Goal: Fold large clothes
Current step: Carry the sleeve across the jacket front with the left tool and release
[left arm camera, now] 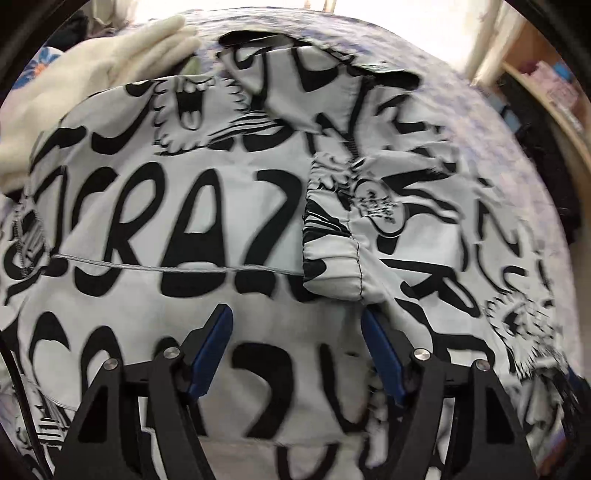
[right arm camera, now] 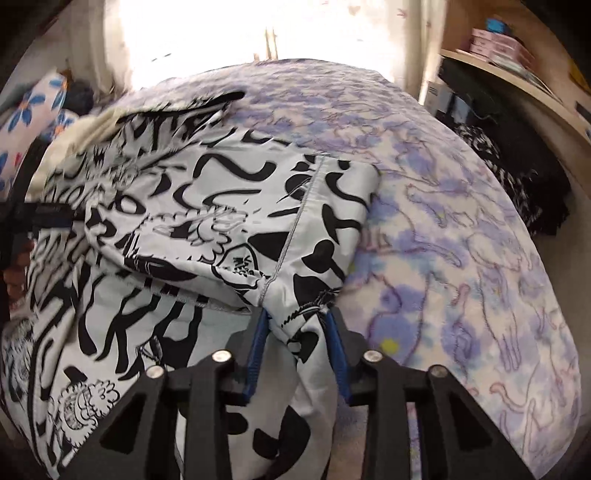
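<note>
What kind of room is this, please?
Probably a bedroom: the printed garment lies on a bed with a purple cat-pattern blanket, a flowered pillow sits at the far left, and a wooden shelf stands alongside.

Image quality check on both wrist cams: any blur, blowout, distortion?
Left wrist view: motion blur smears the print on the garment; window light at the top edge is clipped; strong fisheye bowing, dark vignette corners. Right wrist view: the window is fully blown out, the garment's left side is blurred, the blanket is softer; gripper stays fairly sharp.
</note>
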`<act>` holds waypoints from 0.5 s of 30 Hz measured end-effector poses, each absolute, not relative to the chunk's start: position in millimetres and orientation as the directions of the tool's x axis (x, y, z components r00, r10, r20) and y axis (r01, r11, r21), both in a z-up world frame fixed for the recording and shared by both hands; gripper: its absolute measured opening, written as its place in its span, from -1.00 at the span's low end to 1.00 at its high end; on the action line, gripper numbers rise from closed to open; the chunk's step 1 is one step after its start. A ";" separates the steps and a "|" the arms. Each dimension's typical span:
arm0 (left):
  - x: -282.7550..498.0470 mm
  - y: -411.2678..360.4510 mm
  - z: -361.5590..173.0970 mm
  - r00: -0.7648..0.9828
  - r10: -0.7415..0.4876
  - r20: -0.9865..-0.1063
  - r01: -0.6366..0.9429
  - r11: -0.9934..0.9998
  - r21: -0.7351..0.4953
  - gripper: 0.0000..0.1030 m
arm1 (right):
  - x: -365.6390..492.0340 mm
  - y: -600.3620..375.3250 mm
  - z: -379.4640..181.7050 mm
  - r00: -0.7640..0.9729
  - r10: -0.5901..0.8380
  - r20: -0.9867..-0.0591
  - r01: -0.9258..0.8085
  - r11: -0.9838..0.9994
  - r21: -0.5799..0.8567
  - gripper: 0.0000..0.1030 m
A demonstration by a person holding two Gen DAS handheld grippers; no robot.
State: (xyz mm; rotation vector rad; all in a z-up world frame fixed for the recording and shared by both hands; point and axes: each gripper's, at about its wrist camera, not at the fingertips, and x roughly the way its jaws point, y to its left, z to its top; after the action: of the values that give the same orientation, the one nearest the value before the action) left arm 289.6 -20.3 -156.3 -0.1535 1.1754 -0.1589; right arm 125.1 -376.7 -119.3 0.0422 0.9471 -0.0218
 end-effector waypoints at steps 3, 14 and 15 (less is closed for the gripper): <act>280.2 -23.7 -147.7 0.379 -0.282 -0.882 0.113 0.959 -0.258 0.38 | 118.3 -401.0 -126.2 0.573 -0.007 -0.819 0.110 0.992 0.069 -0.47; 294.3 -15.1 -163.8 0.331 -0.408 -0.851 0.054 0.908 -0.414 0.39 | 94.8 -436.1 -104.6 0.601 0.284 -0.747 0.091 0.904 0.417 -0.17; 295.7 -14.6 -164.8 0.337 -0.402 -0.851 0.051 0.911 -0.410 0.39 | 97.5 -438.7 -101.5 0.613 0.286 -0.737 0.107 0.894 0.435 -0.11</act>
State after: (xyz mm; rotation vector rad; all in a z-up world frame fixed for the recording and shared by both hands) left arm 295.7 -14.6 -164.8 -0.3376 1.1964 -0.3025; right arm 97.5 -438.7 -101.5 0.4693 0.9144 0.1077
